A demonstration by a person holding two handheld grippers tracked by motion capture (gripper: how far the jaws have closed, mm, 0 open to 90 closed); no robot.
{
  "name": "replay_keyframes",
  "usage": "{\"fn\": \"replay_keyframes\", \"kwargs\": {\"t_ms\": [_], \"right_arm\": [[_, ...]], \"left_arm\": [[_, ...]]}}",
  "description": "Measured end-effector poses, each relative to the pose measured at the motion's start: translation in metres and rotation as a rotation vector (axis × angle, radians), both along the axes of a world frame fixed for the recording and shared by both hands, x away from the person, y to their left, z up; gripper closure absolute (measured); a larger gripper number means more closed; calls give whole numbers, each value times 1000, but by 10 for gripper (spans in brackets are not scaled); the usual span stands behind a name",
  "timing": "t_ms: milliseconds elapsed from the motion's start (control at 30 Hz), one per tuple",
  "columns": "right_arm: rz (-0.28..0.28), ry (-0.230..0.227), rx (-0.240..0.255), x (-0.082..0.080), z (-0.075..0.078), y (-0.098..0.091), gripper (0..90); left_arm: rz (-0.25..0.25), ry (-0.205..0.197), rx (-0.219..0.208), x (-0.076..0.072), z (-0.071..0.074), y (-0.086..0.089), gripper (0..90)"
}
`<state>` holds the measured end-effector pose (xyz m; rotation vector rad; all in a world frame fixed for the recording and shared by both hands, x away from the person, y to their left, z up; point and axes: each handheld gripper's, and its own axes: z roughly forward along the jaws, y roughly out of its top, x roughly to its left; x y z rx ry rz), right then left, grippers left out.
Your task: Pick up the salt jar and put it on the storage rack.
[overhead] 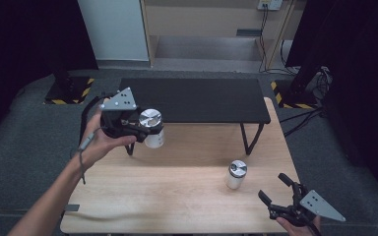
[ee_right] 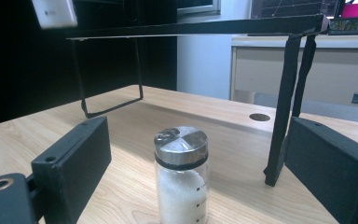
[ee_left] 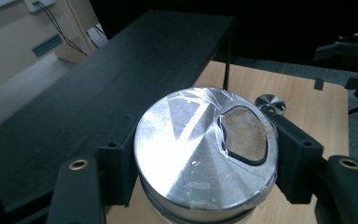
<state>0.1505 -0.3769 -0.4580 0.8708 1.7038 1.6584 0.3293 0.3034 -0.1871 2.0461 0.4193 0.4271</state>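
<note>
A pale wooden desk (overhead: pixel 177 196) stands on grey carpet, and a low black shelf (overhead: pixel 197 101) on thin black legs spans its far half; behind it are a light cabinet front, a white panel, dark curtains at both sides, cables on the floor and yellow-black striped marks at two stand feet. The desk's near edge and the person's right hand are cut off at the bottom of the high view, and the left forearm runs out at the lower left corner. In the left gripper view the held jar's body is almost wholly hidden under its own lid, so its contents cannot be made out there. The left gripper (overhead: pixel 145 129) is clamped on a jar (overhead: pixel 151 129) and holds it in the air above the desk's far left part, just in front of the shelf's edge; the jar has a shiny round metal lid (ee_left: pixel 205 154) covered with creased clear film and bearing a dark-rimmed, brownish patch. The right gripper (overhead: pixel 274 189) rests low at the desk's near right corner with its jaws spread wide and nothing between the pads. Near it, and apart from it, a second jar (ee_right: pixel 182 177) stands upright on the desk, clear glass with white grains inside, a black ring under its metal cap.
</note>
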Motion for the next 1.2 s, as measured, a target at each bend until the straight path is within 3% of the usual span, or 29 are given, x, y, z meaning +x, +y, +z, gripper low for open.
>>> {"fn": "replay_keyframes", "kwargs": {"t_ms": [200, 367, 500, 667, 767, 933, 1067, 1200], "right_arm": [[-3, 1, 1, 0, -1, 0, 78], [-1, 5, -1, 1, -1, 0, 78], [-1, 9, -2, 1, -1, 0, 78], [0, 10, -4, 2, -1, 0, 79], [1, 8, -5, 1, -1, 0, 78], [1, 13, 0, 3, -2, -1, 79], [-4, 16, 6, 2, -2, -2, 79], [-1, 25, 5, 4, -2, -3, 78]], "left_arm": [[-7, -20, -19, 13, 23, 9, 338], [27, -35, -22, 29, 33, 12, 338], [71, -23, -8, 47, 36, 14, 338], [150, -19, -42, 65, 25, 20, 338], [183, -22, -30, 74, 23, 20, 338], [216, -21, 19, 86, 20, 18, 338], [222, 7, 0, 93, 10, 23, 338], [222, 17, 12, 96, 5, 22, 338]]}}
